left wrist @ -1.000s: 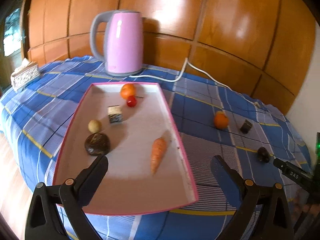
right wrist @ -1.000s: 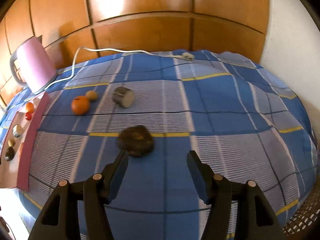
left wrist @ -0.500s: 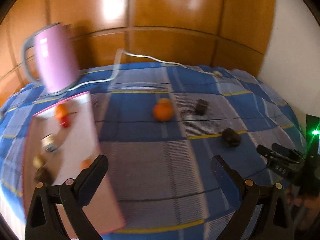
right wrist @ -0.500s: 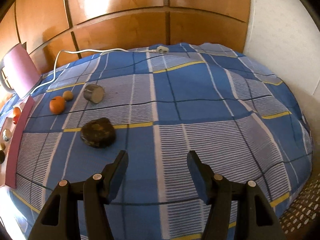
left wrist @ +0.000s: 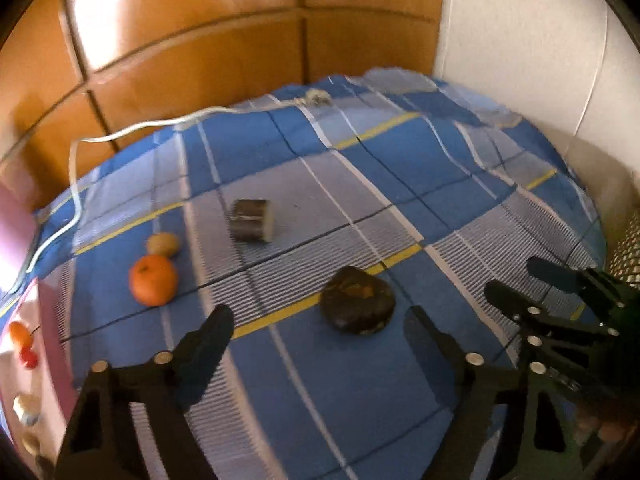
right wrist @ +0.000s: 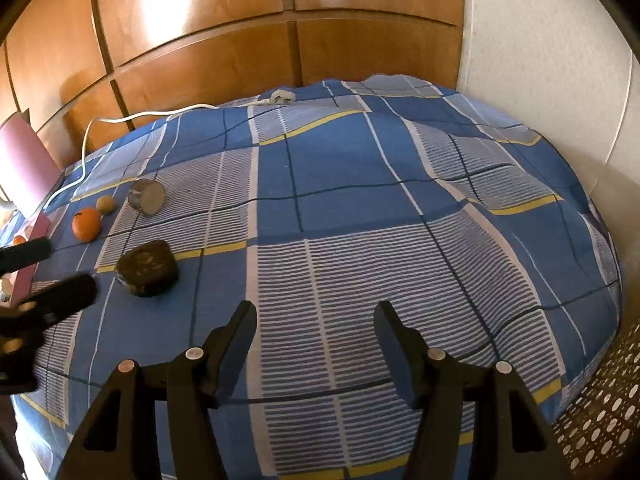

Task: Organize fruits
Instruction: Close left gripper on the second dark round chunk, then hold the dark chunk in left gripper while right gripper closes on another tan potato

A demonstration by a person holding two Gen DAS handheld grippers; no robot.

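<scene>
A blue plaid cloth (right wrist: 360, 216) covers the surface, wood panels (right wrist: 200, 40) behind, white wall (right wrist: 540, 60) right; its right half lies bare. Fruits: orange (left wrist: 153, 280), dark lump (left wrist: 358, 306) ahead of the left hand-held gripper (left wrist: 316, 332), whose empty jaws have just been closing. Right hand-held gripper (right wrist: 316, 320) half-wide, empty.

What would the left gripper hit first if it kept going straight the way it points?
Most likely the dark round fruit, which lies just ahead of the open left gripper, slightly toward its right finger. Nothing lies between them but the blue cloth; depth is hard to judge.

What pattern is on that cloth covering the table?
The cloth is blue plaid with white striped panels and thin yellow lines, clearest in the right wrist view.
</scene>
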